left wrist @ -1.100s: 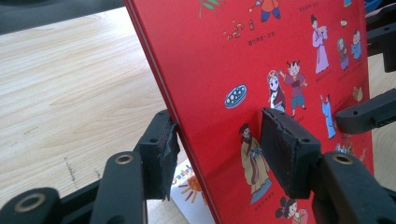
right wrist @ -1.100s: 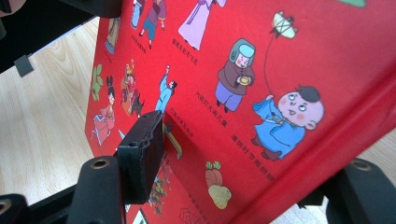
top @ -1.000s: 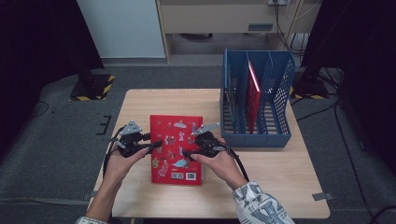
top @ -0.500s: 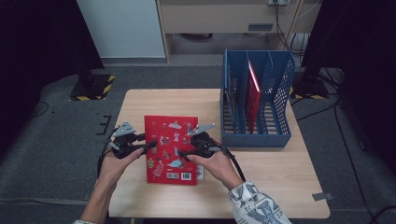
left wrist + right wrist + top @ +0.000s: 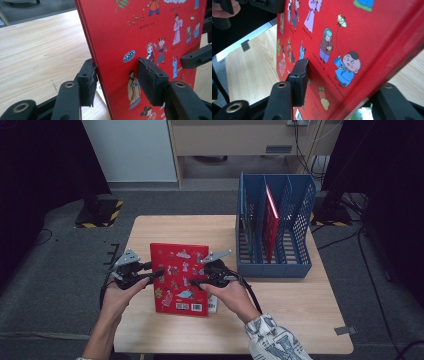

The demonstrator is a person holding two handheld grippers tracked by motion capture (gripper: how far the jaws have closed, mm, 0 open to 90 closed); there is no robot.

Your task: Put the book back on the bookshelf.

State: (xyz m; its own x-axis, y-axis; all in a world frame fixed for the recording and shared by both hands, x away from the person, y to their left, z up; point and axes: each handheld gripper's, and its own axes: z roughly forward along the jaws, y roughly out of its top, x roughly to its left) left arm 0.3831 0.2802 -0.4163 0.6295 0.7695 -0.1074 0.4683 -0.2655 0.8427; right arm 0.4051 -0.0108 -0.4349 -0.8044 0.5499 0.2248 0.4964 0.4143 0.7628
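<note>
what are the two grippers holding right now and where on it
Both hold the red picture book. The left gripper jaws clamp its left edge at mid-height; the right gripper jaws, which have just been closing, grip its right edge, one on each cover.

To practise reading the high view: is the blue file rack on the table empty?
No: the blue file rack holds a red book standing upright in a middle slot, with another thin item against its left wall.

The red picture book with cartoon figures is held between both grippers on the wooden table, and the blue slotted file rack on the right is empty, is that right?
Not quite: the blue slotted file rack is not empty. The high view shows a red book standing upright in one of its slots. The rest holds: the red picture book sits between the left gripper and the right gripper over the wooden table.
</note>
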